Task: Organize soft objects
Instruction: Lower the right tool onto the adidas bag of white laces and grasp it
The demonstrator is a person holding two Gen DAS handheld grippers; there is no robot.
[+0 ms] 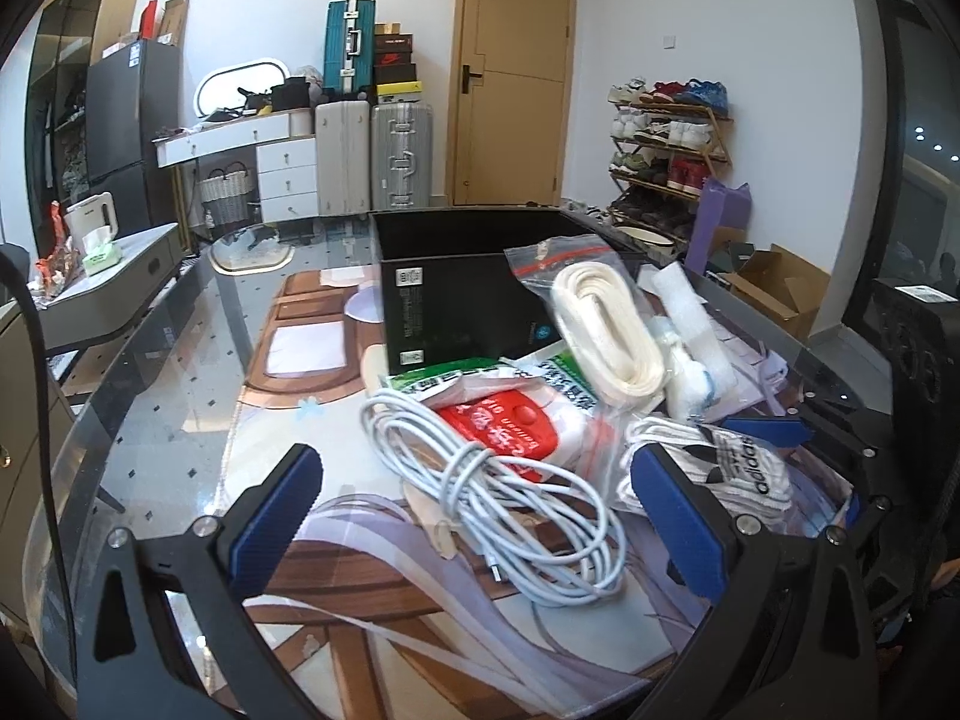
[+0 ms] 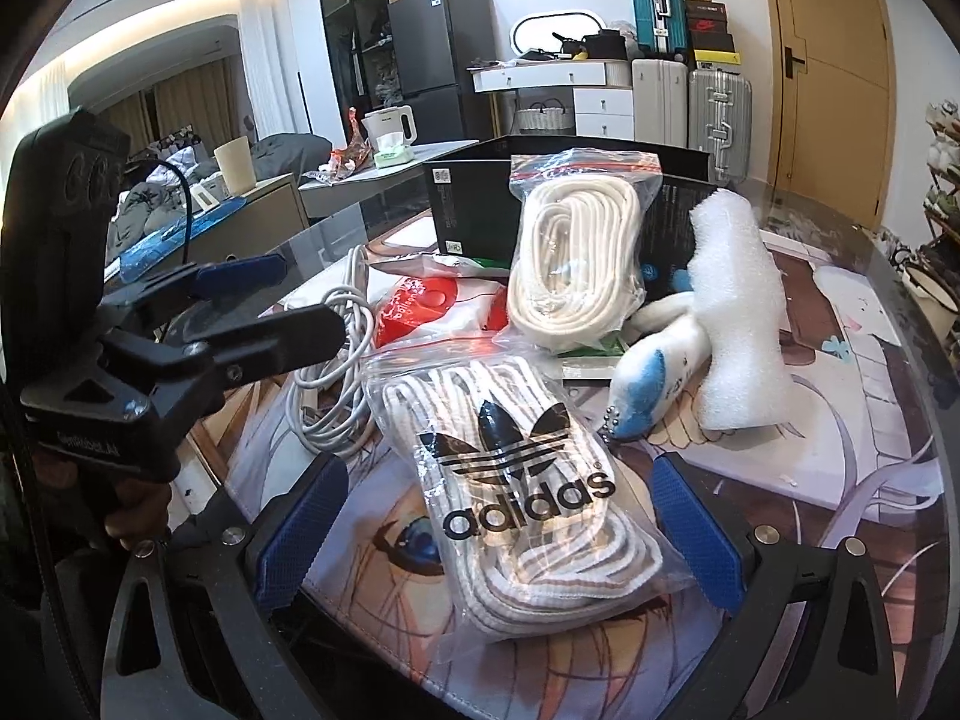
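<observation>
A coiled white cable (image 1: 510,510) lies on the table between the open jaws of my left gripper (image 1: 474,510). An Adidas bag of striped laces (image 2: 528,492) lies between the open jaws of my right gripper (image 2: 498,516); it also shows in the left wrist view (image 1: 738,468). A zip bag of white rope (image 2: 576,258) leans on the black box (image 1: 456,276). A red and white packet (image 1: 510,426), a white foam roll (image 2: 738,312) and a white and blue plush (image 2: 654,354) lie nearby. The left gripper (image 2: 276,306) also shows in the right wrist view.
The glass table (image 1: 180,408) carries a printed mat (image 2: 840,420). Beyond it stand suitcases (image 1: 372,150), a white drawer desk (image 1: 270,162), a shoe rack (image 1: 666,150) and a door (image 1: 510,72). A side table with a kettle (image 1: 96,216) is at left.
</observation>
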